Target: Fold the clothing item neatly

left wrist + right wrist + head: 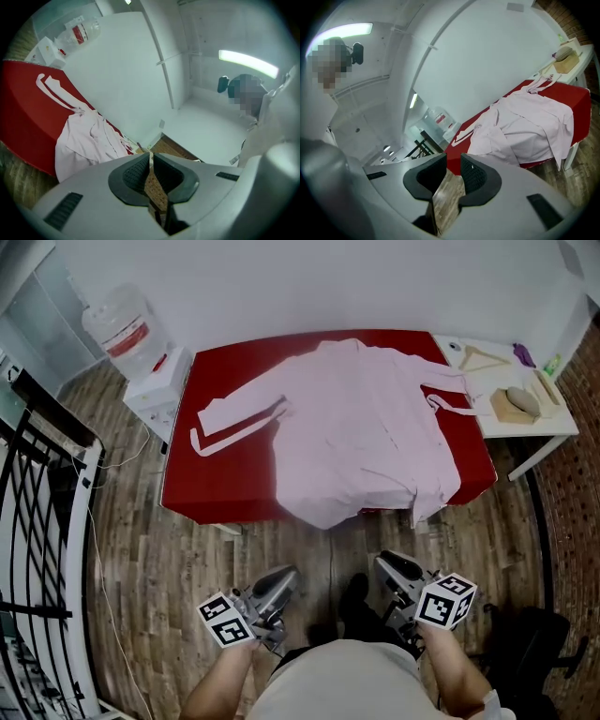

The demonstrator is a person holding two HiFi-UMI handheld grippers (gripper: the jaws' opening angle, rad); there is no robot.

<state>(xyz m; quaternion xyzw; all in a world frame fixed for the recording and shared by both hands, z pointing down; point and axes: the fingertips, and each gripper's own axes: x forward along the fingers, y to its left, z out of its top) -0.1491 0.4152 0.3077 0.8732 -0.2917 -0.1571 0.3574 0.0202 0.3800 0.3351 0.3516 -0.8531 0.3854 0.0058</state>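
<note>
Lying unfolded on the counter (216, 488), the garment (361, 432) awaited every fold. The left gripper (284, 579) was closed, the right gripper (390, 565) slightly parted, both empty.

Three views, all toward garment (361, 432)

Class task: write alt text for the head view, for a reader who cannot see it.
A pale pink garment lies spread on a red table, hem hanging over the near edge. A person holds the left gripper and right gripper above wooden floor, both empty.
</note>
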